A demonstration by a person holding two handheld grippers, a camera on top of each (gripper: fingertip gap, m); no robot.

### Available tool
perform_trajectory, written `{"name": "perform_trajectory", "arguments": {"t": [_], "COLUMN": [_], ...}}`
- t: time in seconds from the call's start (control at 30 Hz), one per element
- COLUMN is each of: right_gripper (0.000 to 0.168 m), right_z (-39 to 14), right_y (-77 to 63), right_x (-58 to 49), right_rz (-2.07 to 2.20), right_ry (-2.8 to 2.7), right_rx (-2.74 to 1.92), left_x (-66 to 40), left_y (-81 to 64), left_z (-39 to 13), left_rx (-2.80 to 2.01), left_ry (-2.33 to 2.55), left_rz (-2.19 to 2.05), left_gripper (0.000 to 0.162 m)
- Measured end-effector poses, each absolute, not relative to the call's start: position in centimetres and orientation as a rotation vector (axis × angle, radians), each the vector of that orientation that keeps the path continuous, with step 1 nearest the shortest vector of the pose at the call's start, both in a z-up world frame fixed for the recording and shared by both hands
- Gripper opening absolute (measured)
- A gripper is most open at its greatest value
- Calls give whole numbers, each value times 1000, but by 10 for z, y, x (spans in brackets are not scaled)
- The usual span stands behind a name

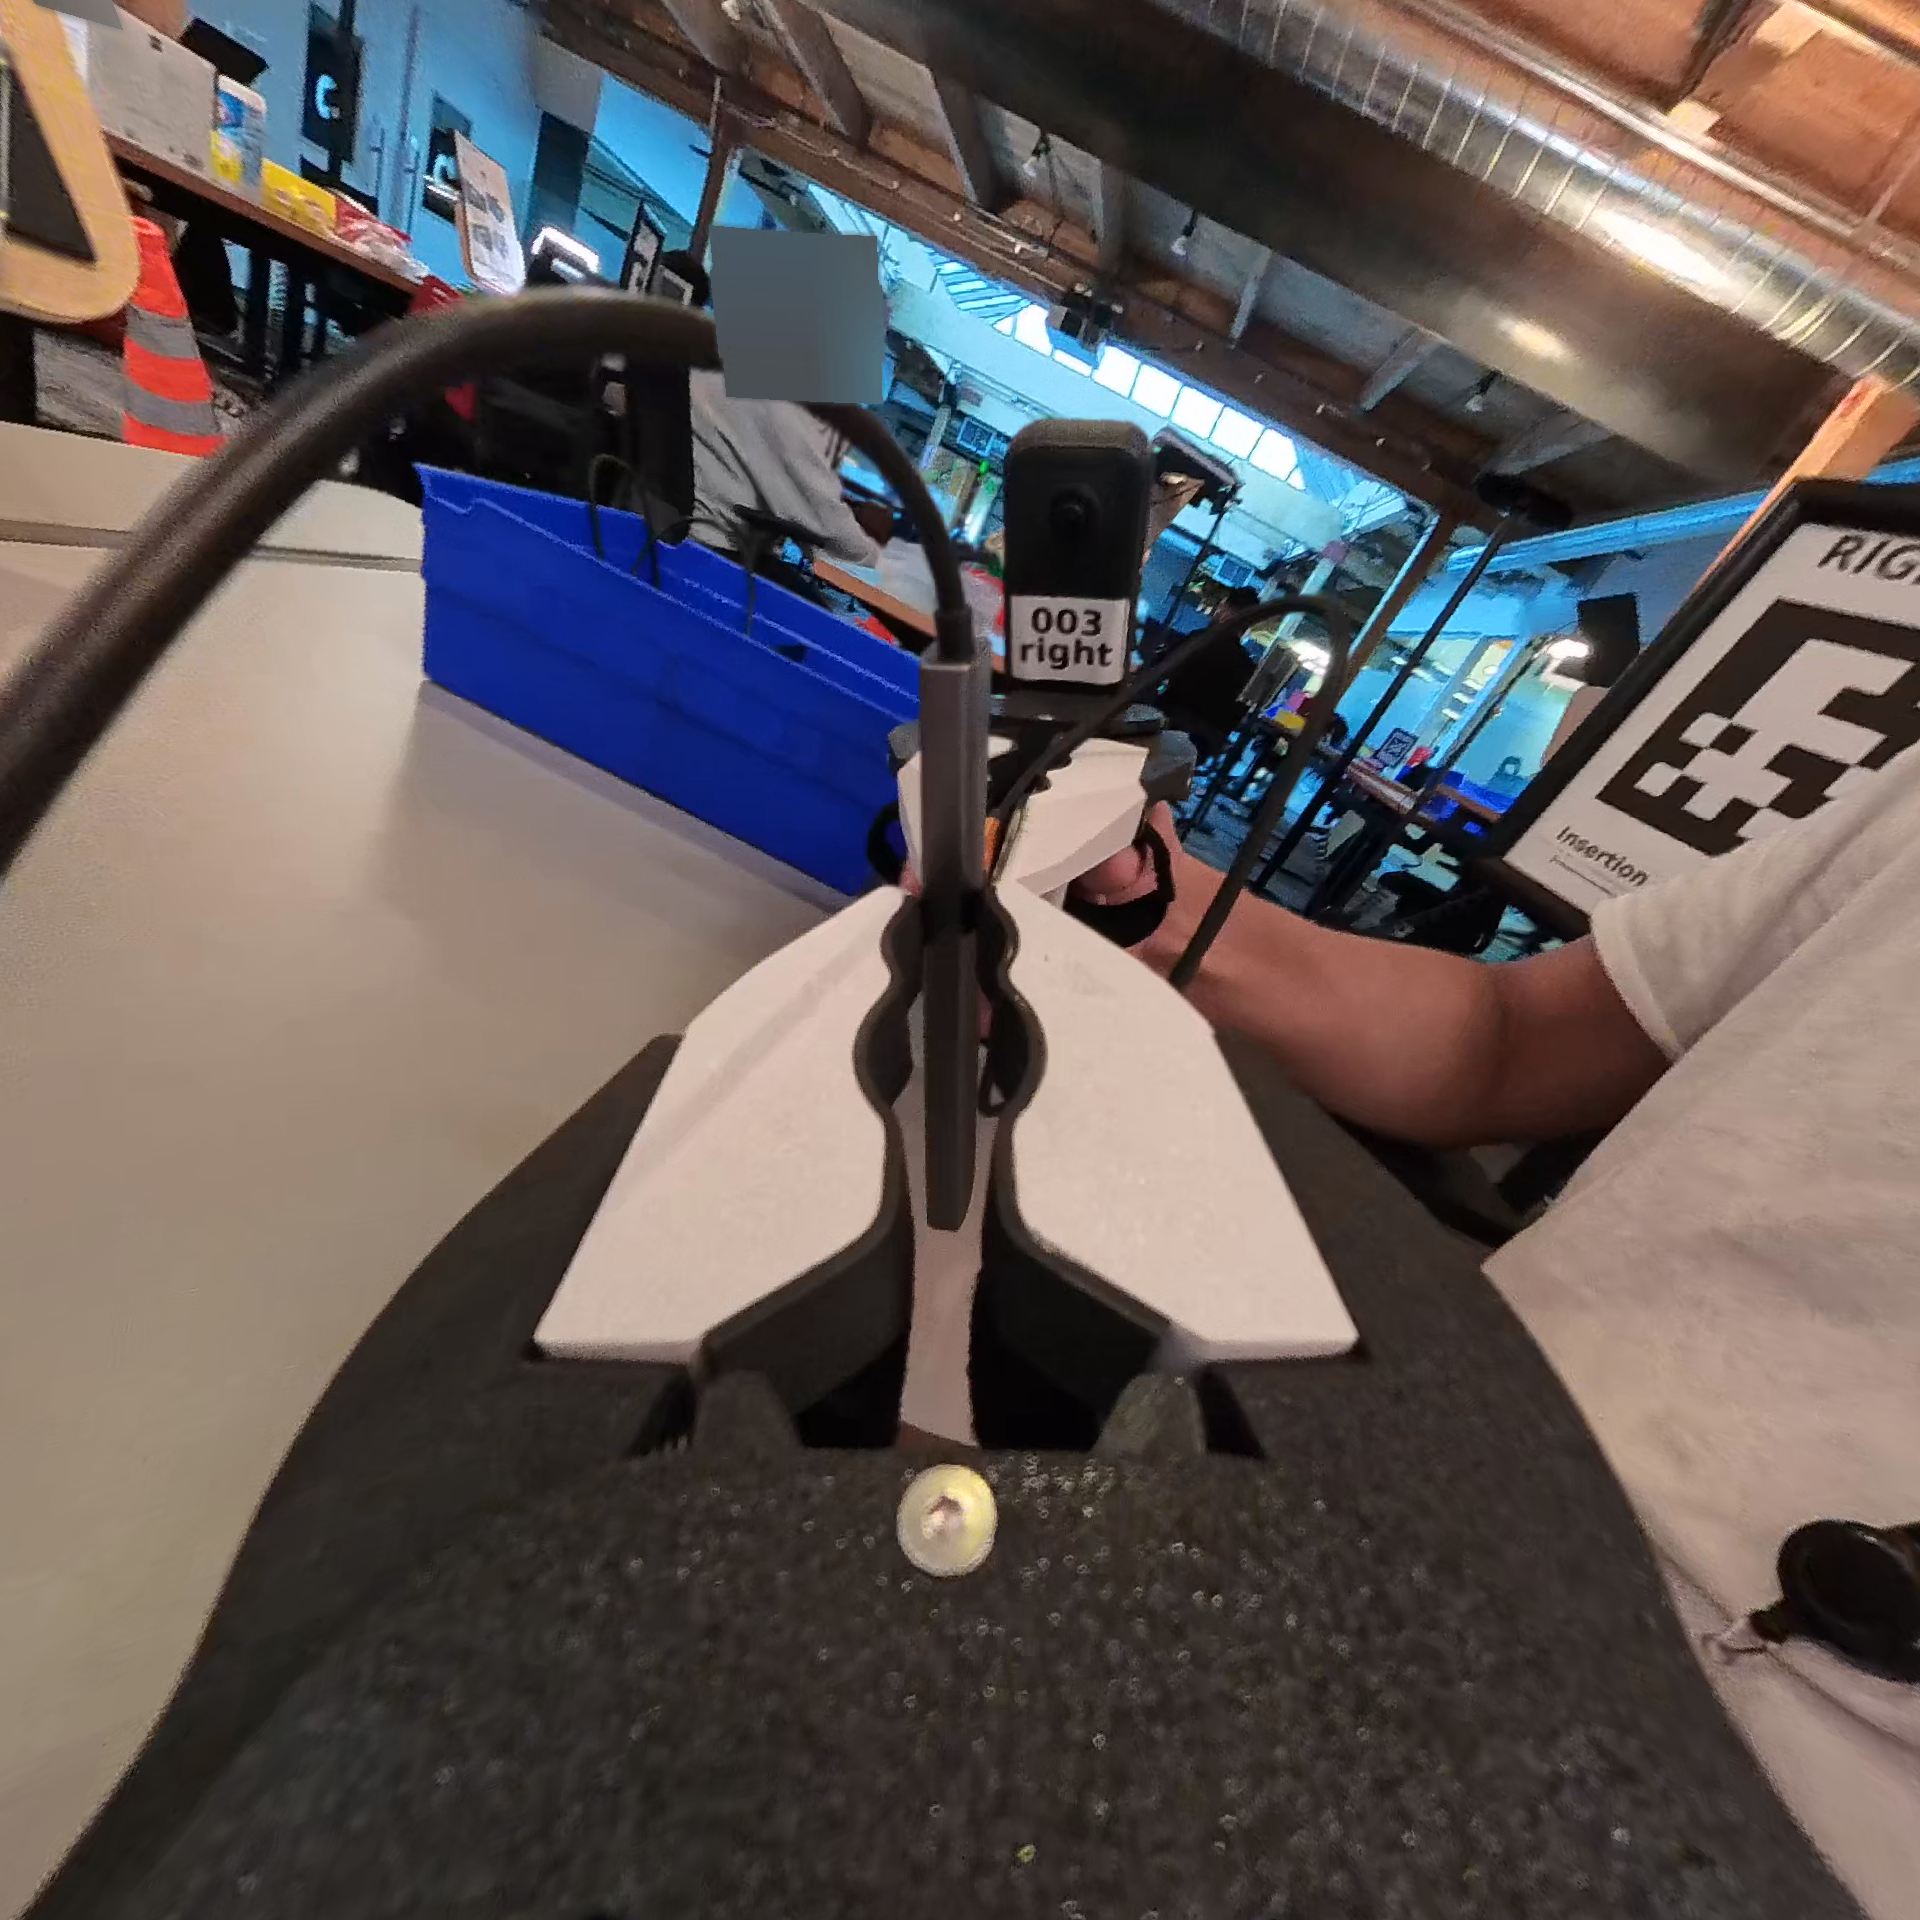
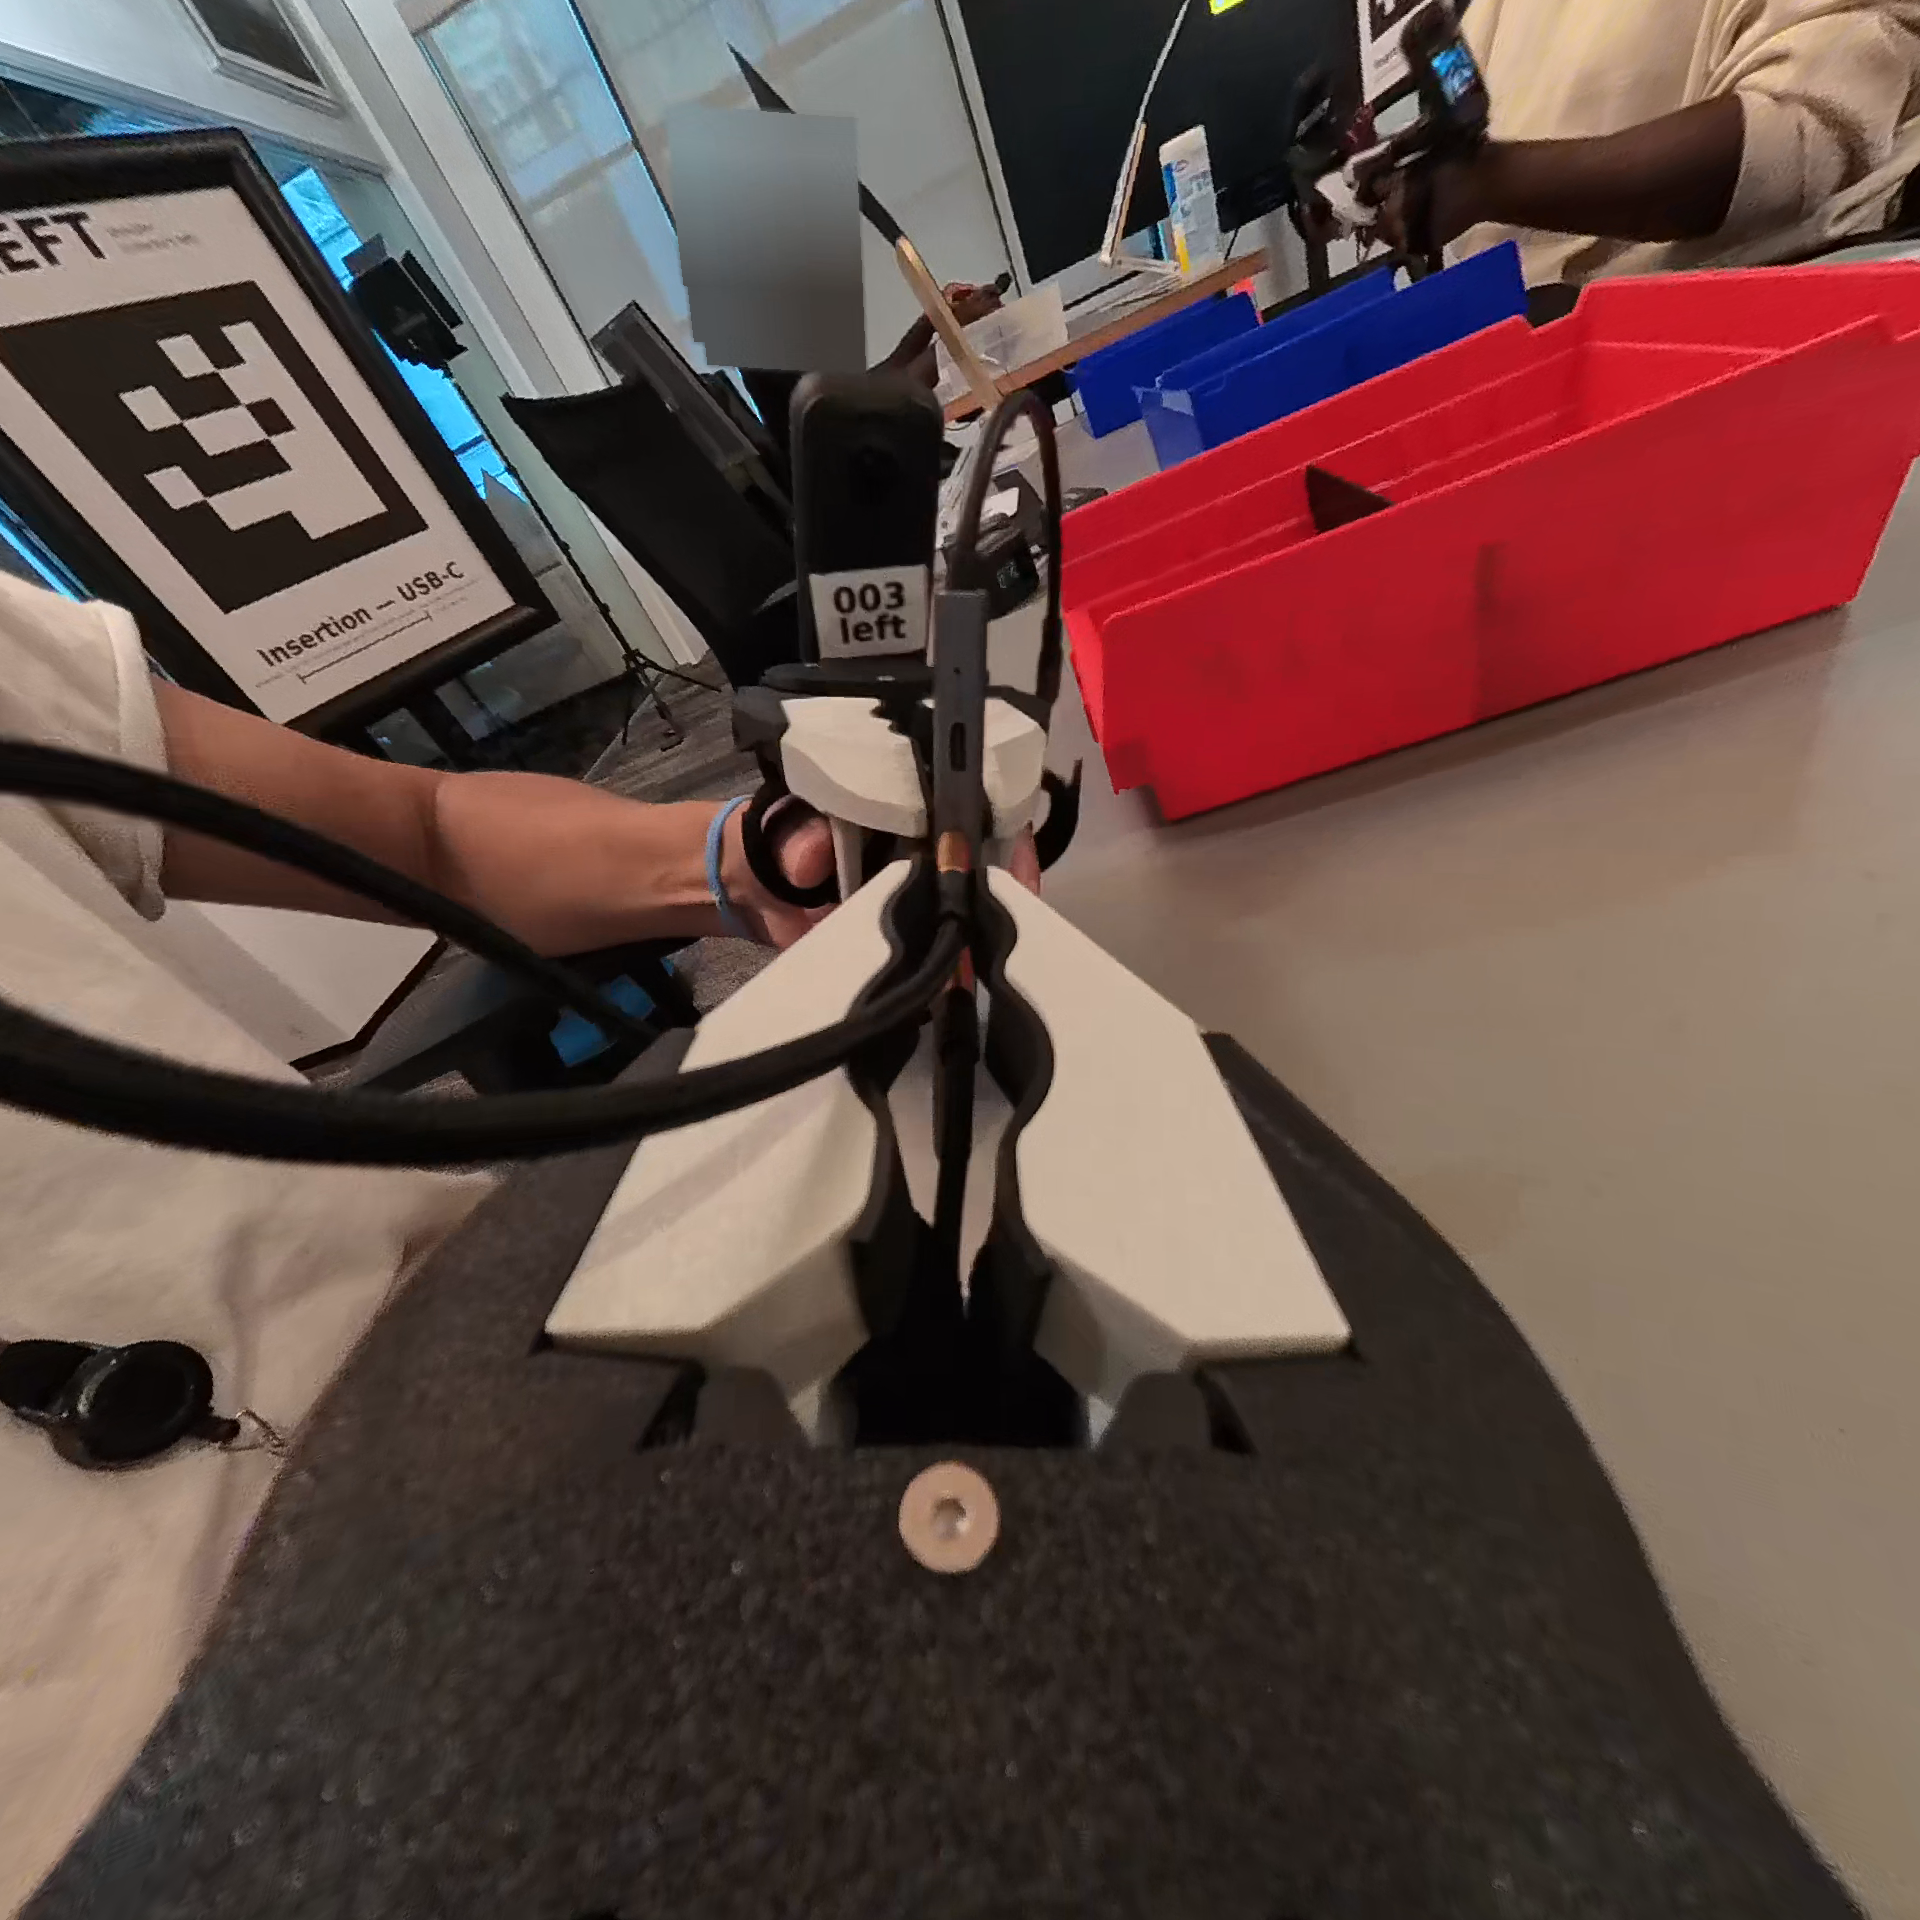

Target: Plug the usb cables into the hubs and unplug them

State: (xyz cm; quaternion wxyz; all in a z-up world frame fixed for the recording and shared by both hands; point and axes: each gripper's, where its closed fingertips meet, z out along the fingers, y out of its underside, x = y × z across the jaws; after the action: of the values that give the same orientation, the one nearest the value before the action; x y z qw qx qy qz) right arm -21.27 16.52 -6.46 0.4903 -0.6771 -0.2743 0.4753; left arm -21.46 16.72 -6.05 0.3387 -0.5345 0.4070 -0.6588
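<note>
My left gripper (image 1: 951, 904) is shut on a slim grey adapter (image 1: 951, 1039) that stands upright between its white fingers (image 1: 790, 1122). A black cable (image 1: 312, 416) leaves the adapter's far end and arcs up and to the left. My right gripper (image 2: 951, 883) is shut on a black cable (image 2: 416, 1132) with a copper-collared plug (image 2: 951, 857). The plug tip touches the near end of the grey adapter (image 2: 956, 707). I cannot tell whether it is seated. The two grippers face each other closely above the table edge; the left gripper (image 2: 914, 769) and the right gripper (image 1: 1018, 821) each show in the other's view.
A blue bin (image 1: 644, 665) stands on the grey table (image 1: 260, 935). A red bin (image 2: 1455, 582) and blue bins (image 2: 1299, 353) stand on the table (image 2: 1558, 1039). Framed marker boards (image 1: 1766, 707) (image 2: 229, 436) stand close by. Another person (image 2: 1662, 156) holds grippers at the back. My two grippers' fingertips are within a few centimetres of each other.
</note>
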Motion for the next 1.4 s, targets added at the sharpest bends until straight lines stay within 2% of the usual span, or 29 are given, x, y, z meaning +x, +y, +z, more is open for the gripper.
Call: {"name": "perform_trajectory", "arguments": {"t": [0.17, 0.27, 0.33, 0.43, 0.5, 0.6, 0.67, 0.73, 0.8, 0.93, 0.97, 1.03, 1.13, 1.2, 1.27, 1.4], "right_gripper": [5, 23, 28, 31, 30, 28, 20, 22, 31, 35, 32, 11, 8, 8, 8, 8], "right_z": [-66, -62, -57, -47, -29, 27, 49, 34, -4, -47, -50, -53, -45, -30, 5, 109], "right_y": [167, 158, 144, 155, 167, 186, 175, 171, 172, 178, 178, 176, 169, 177, 192, 218], "right_x": [-211, -198, -180, -135, -108, -85, -118, -163, -200, -234, -237, -241, -238, -223, -196, -127], "right_rz": [1147, 1136, 1169, 930, 737, 531, 681, 784, 748, 748, 752, 762, 767, 662, 534, 255], "right_ry": [-668, -740, -800, -747, -671, -493, -557, -697, -883, -1041, -1066, -1128, -1183, -1186, -1135, -994], "right_rx": [-1688, -1705, -1742, -1849, -1859, -1693, -1586, -1624, -1738, -1867, -1872, -1857, -1820, -1820, -1803, -1731], "left_x": [-214, -220, -227, -235, -239, -238, -236, -233, -230, -230, -230, -229, -230, -234, -242, -252], "left_y": [168, 172, 177, 181, 181, 182, 180, 177, 173, 168, 167, 163, 163, 170, 179, 188], "left_z": [-62, -57, -55, -55, -54, -55, -57, -58, -58, -58, -58, -60, -55, -51, -53, -50], "left_rx": [-1408, -1387, -1381, -1377, -1368, -1369, -1373, -1373, -1366, -1353, -1354, -1349, -1325, -1309, -1319, -1341], "left_ry": [1086, 1105, 1093, 1104, 1112, 1128, 1141, 1150, 1173, 1194, 1196, 1220, 1187, 1140, 1105, 1058], "left_rz": [-1702, -1676, -1670, -1655, -1653, -1632, -1621, -1619, -1616, -1620, -1618, -1597, -1549, -1466, -1416, -1445], "left_gripper": [9, 9, 9, 9, 9, 9, 9, 9, 9, 9, 9, 9, 10, 10, 23, 14]}}
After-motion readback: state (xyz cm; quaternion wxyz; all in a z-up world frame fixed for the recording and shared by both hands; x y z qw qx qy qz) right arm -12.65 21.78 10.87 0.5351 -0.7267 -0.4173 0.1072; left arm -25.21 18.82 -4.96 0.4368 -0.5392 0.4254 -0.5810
